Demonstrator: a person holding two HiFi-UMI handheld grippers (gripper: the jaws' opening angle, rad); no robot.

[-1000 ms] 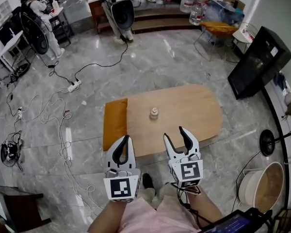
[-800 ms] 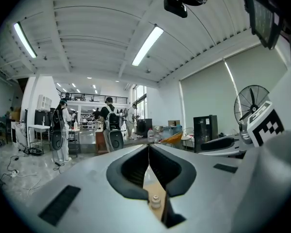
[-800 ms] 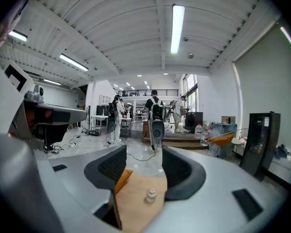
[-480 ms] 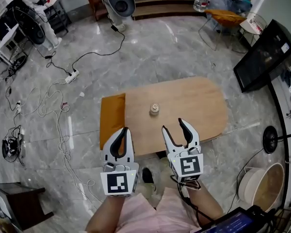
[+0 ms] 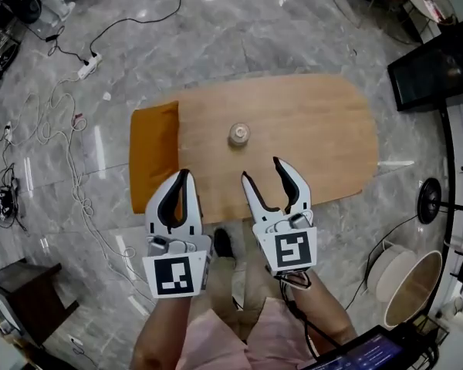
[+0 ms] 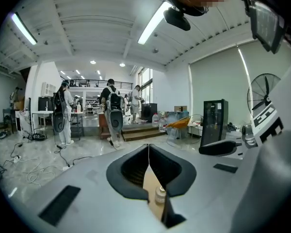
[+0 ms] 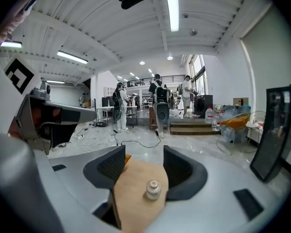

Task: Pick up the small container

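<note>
A small pale container with a round cap point(image 5: 238, 134) stands upright near the middle of the oval wooden table point(image 5: 324, 137). It shows between the jaws in the right gripper view point(image 7: 153, 189) and low in the left gripper view point(image 6: 160, 195). My right gripper point(image 5: 262, 176) is open, over the table's near edge, short of the container with nothing between its fingers. My left gripper point(image 5: 184, 173) is shut, jaws touching at the tips, empty, at the near left of the table.
An orange cushion point(image 5: 152, 153) lies along the table's left end. Cables and a power strip point(image 5: 86, 65) trail over the grey marble floor at left. A black screen point(image 5: 436, 64) stands at right, a pale round basin point(image 5: 407, 284) at lower right. People stand far off.
The head view has tipped further down and drawn closer over the table. Both grippers sit a little nearer the container. Their jaws look unchanged.
</note>
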